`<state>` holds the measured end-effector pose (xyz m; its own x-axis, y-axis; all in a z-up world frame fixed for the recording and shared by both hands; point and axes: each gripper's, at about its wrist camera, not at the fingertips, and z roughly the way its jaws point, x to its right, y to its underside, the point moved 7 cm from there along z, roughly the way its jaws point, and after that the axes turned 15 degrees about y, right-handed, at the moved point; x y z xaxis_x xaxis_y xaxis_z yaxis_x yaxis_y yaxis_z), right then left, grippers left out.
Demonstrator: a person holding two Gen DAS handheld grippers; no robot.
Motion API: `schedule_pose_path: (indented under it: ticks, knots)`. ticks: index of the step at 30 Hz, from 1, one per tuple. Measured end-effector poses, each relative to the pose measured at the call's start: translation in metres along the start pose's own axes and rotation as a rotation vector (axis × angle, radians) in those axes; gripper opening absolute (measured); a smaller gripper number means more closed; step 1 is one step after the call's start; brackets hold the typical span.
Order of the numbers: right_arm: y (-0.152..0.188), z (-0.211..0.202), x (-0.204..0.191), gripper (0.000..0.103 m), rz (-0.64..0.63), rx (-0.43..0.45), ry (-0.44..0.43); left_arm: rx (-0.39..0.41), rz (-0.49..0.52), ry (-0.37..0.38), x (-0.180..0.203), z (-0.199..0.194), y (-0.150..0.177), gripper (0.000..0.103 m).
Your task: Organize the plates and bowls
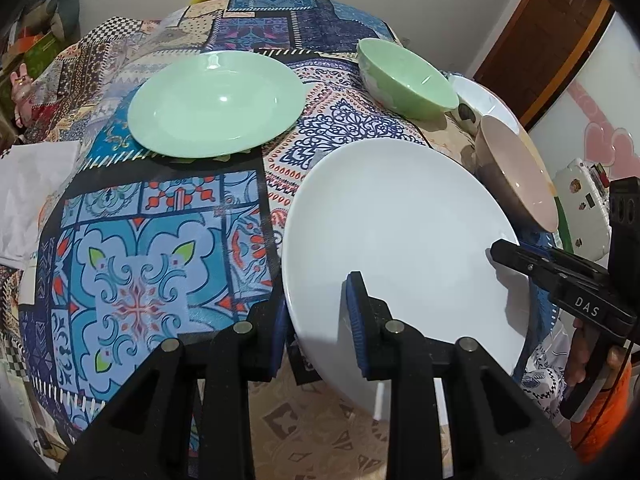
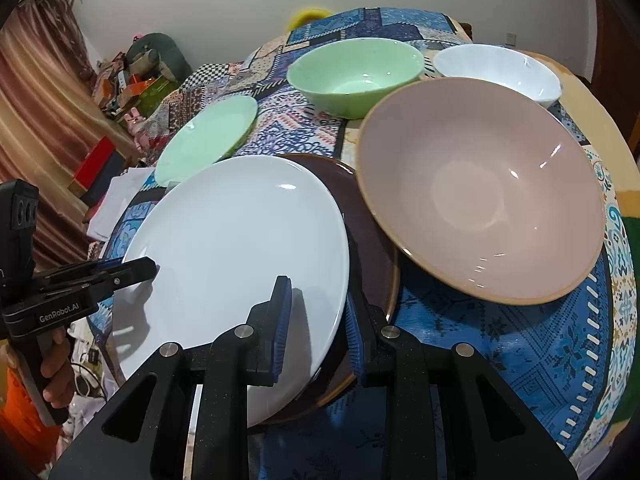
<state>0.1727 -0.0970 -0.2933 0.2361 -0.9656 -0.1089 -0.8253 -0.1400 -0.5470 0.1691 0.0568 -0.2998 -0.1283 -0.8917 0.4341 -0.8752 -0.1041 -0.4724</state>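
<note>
A white plate [image 1: 400, 236] [image 2: 240, 256] is held at opposite rims by both grippers. My left gripper [image 1: 318, 324] is shut on its near-left rim. My right gripper [image 2: 316, 328] is shut on its right rim, and also spans the rim of a dark brown plate [image 2: 372, 240] lying under the white one. A green plate [image 1: 216, 102] [image 2: 206, 138], a green bowl [image 1: 408, 80] [image 2: 356, 72], a pink bowl [image 1: 516, 172] [image 2: 480, 188] and a white bowl [image 1: 486, 98] [image 2: 498, 70] stand on the table.
The table wears a patterned blue cloth [image 1: 152, 240] [image 2: 540, 340]. White paper [image 1: 28, 192] lies at its left edge. Boxes and clutter [image 2: 132, 76] stand beyond the table on the left. A door [image 1: 552, 36] is at the right.
</note>
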Motion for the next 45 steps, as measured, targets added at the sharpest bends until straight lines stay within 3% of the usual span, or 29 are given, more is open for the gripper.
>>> schedule_pose_path:
  ticks: [16,35,42,45]
  knots:
    - [-0.004,-0.006,0.011,0.024,0.021,0.018,0.015,-0.036,0.043,-0.025,0.002,0.018,-0.011,0.029]
    - [-0.004,-0.009,0.014,0.024,0.043,-0.020,-0.018,-0.041,0.069,-0.019,0.004,0.018,-0.009,0.029]
    - [-0.004,-0.010,0.012,0.024,0.013,-0.025,0.003,-0.021,0.076,-0.014,0.004,0.012,-0.011,0.029]
    - [-0.006,-0.014,0.015,0.027,-0.022,0.010,0.072,-0.018,0.085,-0.015,0.005,0.009,-0.012,0.029]
